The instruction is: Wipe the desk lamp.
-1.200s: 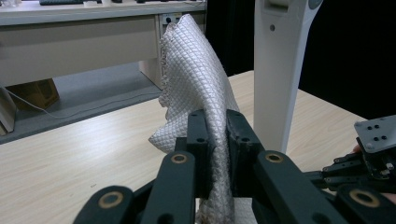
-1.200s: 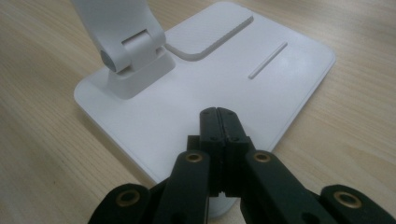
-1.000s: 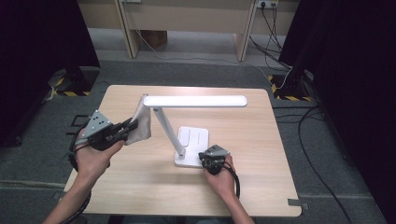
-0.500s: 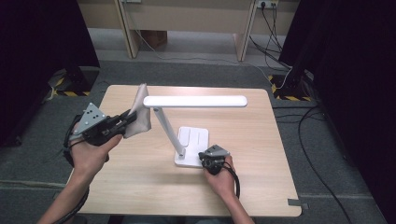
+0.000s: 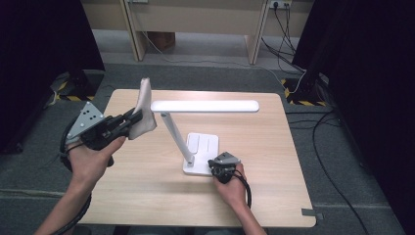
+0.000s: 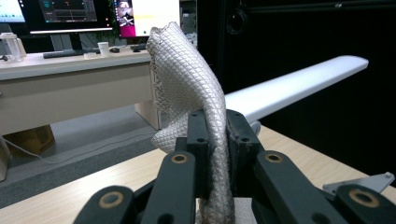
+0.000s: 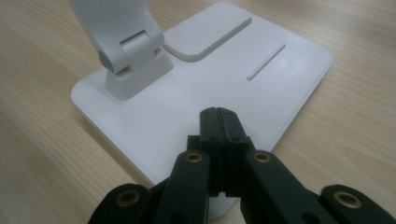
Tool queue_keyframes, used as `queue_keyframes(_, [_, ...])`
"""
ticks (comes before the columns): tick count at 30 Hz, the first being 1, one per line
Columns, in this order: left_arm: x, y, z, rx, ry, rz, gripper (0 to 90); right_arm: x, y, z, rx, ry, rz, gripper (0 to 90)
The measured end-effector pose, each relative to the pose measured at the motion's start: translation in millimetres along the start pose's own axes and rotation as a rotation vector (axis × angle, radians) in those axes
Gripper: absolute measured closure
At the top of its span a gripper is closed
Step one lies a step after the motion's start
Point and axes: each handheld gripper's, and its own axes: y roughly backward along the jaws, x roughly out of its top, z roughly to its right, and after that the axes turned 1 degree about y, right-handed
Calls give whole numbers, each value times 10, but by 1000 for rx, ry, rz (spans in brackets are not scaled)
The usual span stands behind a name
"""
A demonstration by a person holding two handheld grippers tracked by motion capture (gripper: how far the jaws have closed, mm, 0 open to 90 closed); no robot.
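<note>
While right hand-held gripper [image 5: 221,169] rests, cloth [image 5: 143,108] (gripped) higher.

The white lamp [image 5: 195,132] stands in the middle of the worktop [image 5: 274,196]. Its long flat head [image 5: 205,106] hangs over the wood like a bar, and its slanted arm [image 5: 176,137] blocks the way under it. The flat base [image 5: 200,152] takes up the middle. The right claw [image 5: 219,170] rests at the base's edge. The near side and far right of the worktop are bare wood.
</note>
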Motion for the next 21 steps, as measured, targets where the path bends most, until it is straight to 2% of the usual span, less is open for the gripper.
queue_keyframes(3, [45, -27, 21, 4, 8, 14, 814, 2, 2, 0, 0, 1, -4, 900])
queue_keyframes(13, [110, -201, 111, -37, 38, 13, 814, -1, 2, 3, 0, -1, -2, 900])
queue_keyframes(21, [133, -325, 127, -57, 64, 15, 813, -1, 1, 3, 0, 1, -1, 900])
